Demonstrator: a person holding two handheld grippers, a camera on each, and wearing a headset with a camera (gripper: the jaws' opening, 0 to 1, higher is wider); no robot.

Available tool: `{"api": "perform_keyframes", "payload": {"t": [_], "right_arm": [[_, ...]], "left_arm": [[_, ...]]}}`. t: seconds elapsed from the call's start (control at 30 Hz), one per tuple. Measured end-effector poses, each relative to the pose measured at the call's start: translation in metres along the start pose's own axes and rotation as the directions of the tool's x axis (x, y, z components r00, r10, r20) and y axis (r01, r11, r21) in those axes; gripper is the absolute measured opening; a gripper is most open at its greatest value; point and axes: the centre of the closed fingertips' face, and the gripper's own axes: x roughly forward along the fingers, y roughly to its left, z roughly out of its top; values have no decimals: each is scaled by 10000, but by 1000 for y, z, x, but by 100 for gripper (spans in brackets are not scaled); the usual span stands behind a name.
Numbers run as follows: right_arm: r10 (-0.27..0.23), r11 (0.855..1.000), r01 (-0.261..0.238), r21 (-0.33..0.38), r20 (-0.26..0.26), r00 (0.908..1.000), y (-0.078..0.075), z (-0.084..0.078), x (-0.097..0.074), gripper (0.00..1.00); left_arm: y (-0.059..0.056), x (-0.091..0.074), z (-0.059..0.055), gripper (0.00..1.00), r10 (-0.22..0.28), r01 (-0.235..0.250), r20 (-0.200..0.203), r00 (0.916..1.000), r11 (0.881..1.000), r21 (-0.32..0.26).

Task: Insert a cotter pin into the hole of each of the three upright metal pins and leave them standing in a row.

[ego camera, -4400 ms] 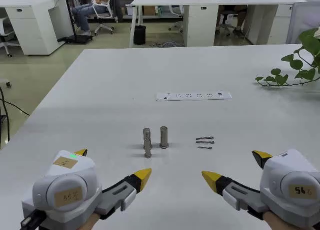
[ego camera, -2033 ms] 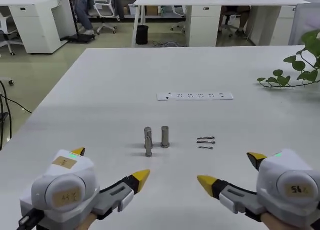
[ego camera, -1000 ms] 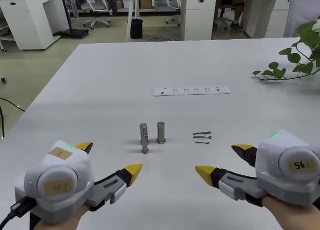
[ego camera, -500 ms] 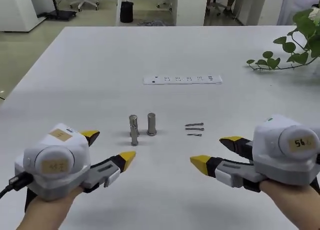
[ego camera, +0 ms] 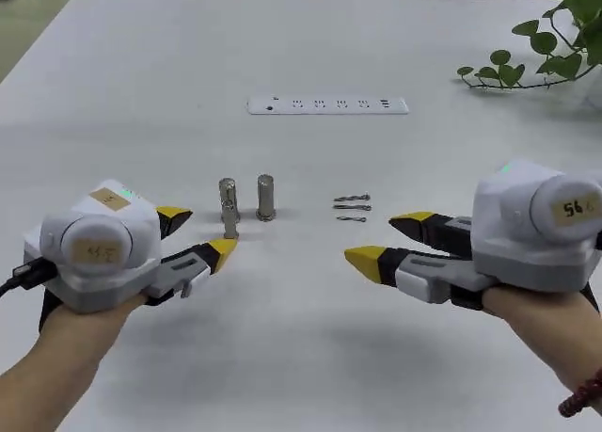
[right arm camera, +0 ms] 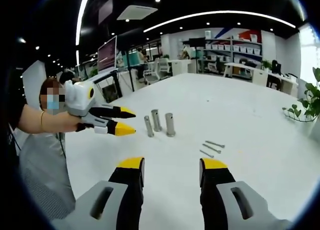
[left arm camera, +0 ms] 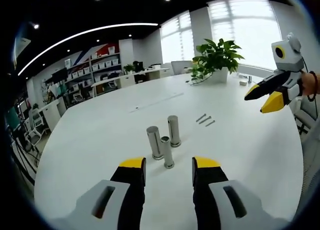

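**Both claws open and empty, pins standing by the left one**

We hold the left gripper (ego camera: 198, 230) and the right gripper (ego camera: 387, 236) low over the white table (ego camera: 301, 357). Each has its jaws spread wide with nothing between them. The three metal pins (ego camera: 265, 197) stand upright in a tight cluster just ahead of the left gripper, two side by side and one in front. The cotter pins (ego camera: 351, 206) lie flat to their right, apart from them, ahead of the right gripper.

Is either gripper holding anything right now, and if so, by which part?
Nothing is held. The left gripper and the right gripper are both open and empty. The metal pins and cotter pins sit on the table, apart from both.
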Motion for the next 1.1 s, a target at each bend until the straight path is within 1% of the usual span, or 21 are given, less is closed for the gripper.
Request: {"api": "perform_keyframes", "payload": {"t": [0.07,0.17,0.23,0.33,0.5,0.57,0.7,0.77,0.83,0.87,0.97,1.07,1.1], "right_arm": [[42,10000,-42,26,42,10000,-1,1,1,40],[85,9999,-85,123,22,10000,-3,1,5,40],[90,9999,-90,130,-46,9999,-5,-1,8,41],[104,9998,-102,146,-157,9998,-11,-5,14,41],[118,9999,-114,113,-321,9994,-18,-8,20,41],[111,9998,-106,139,-359,9993,-19,-9,21,41],[53,9997,-42,245,-427,9991,-21,-11,22,40],[-38,9994,54,349,-464,9989,-22,-13,22,40],[-65,9991,84,404,-474,9989,-23,-14,22,39],[-108,9988,129,462,-468,9988,-23,-15,21,39],[-140,9981,167,599,-453,9989,-24,-16,21,39],[-98,9948,134,1008,-358,9993,-24,-16,20,39],[-103,9945,138,1043,-344,9994,-24,-16,20,39]], "left_arm": [[0,4,-1,32,-40,40,-10,10000,10000,21],[2,12,-3,31,-25,26,-119,9999,10000,53],[1,17,-5,30,-157,158,-148,9998,9999,30],[-1,25,-8,29,-285,288,-209,9994,9995,163],[-3,33,-10,24,-467,471,-286,9985,9988,152],[-4,36,-12,22,-512,523,-335,9981,9981,325],[-1,41,-10,17,-545,546,-177,9984,9985,86],[-1,44,-11,15,-570,575,-193,9982,9981,227],[1,45,-10,12,-565,569,-182,9982,9981,241],[0,46,-9,11,-679,681,-95,9976,9975,191],[-3,47,-9,7,-757,758,-53,9971,9969,202],[-4,48,-9,7,-762,762,-32,9971,9969,191],[-4,48,-9,7,-750,751,-31,9972,9970,175]]}}
